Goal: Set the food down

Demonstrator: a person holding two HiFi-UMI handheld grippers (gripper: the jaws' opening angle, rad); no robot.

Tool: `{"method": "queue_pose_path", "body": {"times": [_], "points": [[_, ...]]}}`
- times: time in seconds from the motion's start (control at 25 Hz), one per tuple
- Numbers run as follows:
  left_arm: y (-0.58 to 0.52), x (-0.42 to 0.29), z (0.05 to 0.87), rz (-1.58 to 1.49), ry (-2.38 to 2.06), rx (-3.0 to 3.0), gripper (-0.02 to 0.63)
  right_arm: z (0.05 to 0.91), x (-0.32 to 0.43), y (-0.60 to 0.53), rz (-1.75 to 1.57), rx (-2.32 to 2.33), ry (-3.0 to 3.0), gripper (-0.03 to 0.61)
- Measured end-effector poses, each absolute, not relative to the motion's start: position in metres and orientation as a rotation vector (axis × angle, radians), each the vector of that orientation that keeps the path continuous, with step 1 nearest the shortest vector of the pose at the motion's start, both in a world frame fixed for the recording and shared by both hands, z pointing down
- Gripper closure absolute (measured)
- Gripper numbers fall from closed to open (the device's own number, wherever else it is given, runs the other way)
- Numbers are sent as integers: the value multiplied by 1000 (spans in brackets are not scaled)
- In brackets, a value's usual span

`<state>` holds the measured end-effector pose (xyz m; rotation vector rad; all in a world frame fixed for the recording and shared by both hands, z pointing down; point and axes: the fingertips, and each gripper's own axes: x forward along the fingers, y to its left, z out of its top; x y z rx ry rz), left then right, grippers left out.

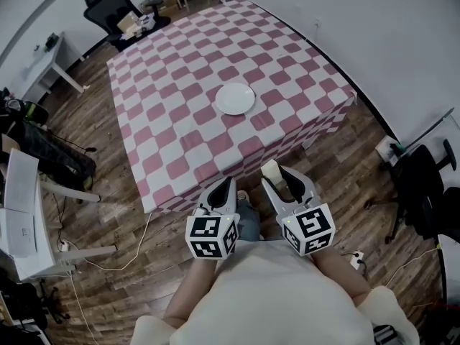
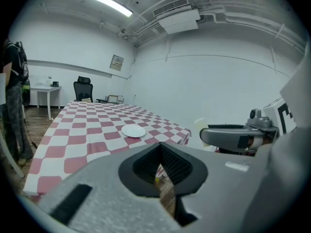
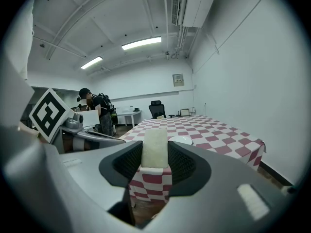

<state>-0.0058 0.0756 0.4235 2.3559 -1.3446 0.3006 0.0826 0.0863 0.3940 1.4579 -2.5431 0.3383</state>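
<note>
- the surface (image 1: 165, 121) was a long rectangle under a soft cloth of pink and white checks, its hem hanging over the near edge above a wood-plank floor (image 1: 108, 214).
- a round white plate (image 1: 235, 98), smooth and shallow, lay flat on the cloth near the middle of the surface, its face plain white.
- both grippers had smooth grey shells, and each carried a cube with black-and-white square markers.
- the right gripper (image 3: 155, 154) had black ribbed fingers (image 3: 182, 161) clamped on the food (image 3: 155, 147), one pad pressed to each side.
- the food was a pale cream block, rectangular with straight edges and a fine grainy, matte face, and it stood upright with its top poking above the fingers.
- in the head view the food (image 1: 273, 171) was held in the air by the surface's near edge, well apart from the plate.
- the left gripper (image 2: 163, 166) had its fingers drawn almost together, with a thin slit between the pads showing only floor; it hung just beside the right gripper (image 1: 286, 182).
</note>
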Motion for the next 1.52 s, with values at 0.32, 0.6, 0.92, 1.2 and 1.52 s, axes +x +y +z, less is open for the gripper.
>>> {"method": "queue_pose_path", "body": {"times": [0.32, 0.6, 0.92, 1.2, 1.52], "points": [[35, -1, 421, 299, -1335, 2364, 607, 393, 88, 42, 339, 1476, -2539, 413], [5, -4, 423, 313, -1346, 2340, 607, 393, 84, 8, 359, 1449, -2552, 413], [-22, -10, 424, 324, -1338, 2322, 607, 390, 75, -21, 371, 1427, -2555, 413], [-49, -15, 419, 305, -1331, 2323, 607, 387, 69, -46, 378, 1421, -2541, 413], [-84, -24, 415, 299, -1333, 2325, 607, 382, 59, -81, 362, 1407, -2537, 413]]}}
